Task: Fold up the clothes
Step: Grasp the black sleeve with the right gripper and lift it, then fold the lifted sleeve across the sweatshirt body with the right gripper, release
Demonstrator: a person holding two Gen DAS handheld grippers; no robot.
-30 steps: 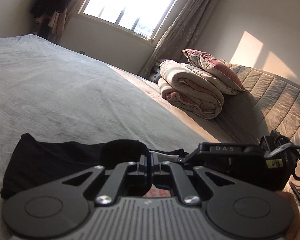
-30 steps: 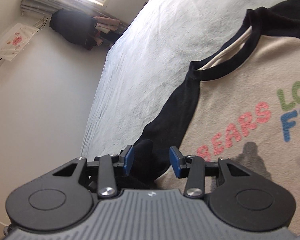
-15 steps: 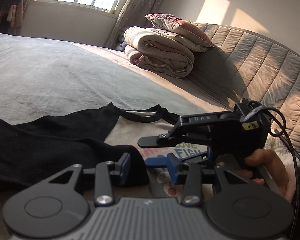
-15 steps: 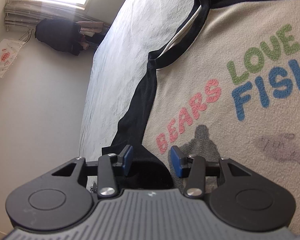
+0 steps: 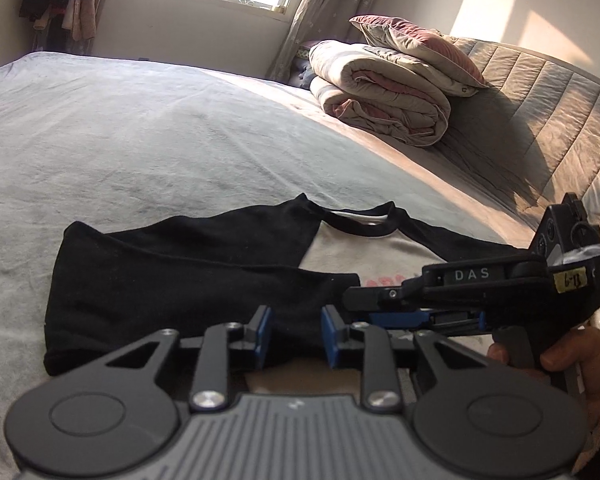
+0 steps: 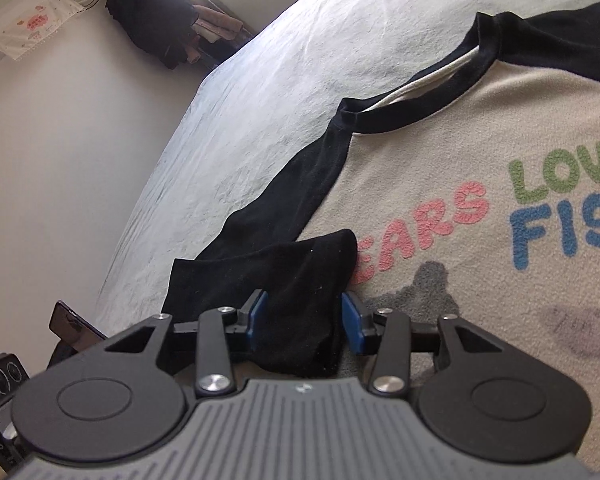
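Bed (image 5: pixel 148 128): wide grey cover, mostly bare toward the window and the far edge beside the wall; ample open room on that side. Folded duvet (image 5: pixel 384 96) with a pillow (image 5: pixel 416 44) on top sits at the head end, well apart from the work area, against the quilted headboard (image 5: pixel 548 100).

Shirt (image 6: pixel 480 152): cream body, black sleeves and collar, lying flat on the near part of the bed, printed side up. One black sleeve (image 6: pixel 300 304) is folded inward so its cuff end lies over the cream chest, touching the pink lettering. Sleeve fold edge runs roughly level in the left wrist view; collar edge lies beyond it.

Right gripper (image 6: pixel 303 318): pitched downward, low over the shirt, blue pads part-open with the folded sleeve between them; pads appear close to the cloth on both sides, contact not clear. The person's hand (image 5: pixel 572 364) is wrapped around its handle.

Left gripper (image 5: pixel 294 334): also pitched downward, just beside the right gripper, jaws closing, a gap between the pads; black sleeve cloth lies beneath and between them, not pinched.
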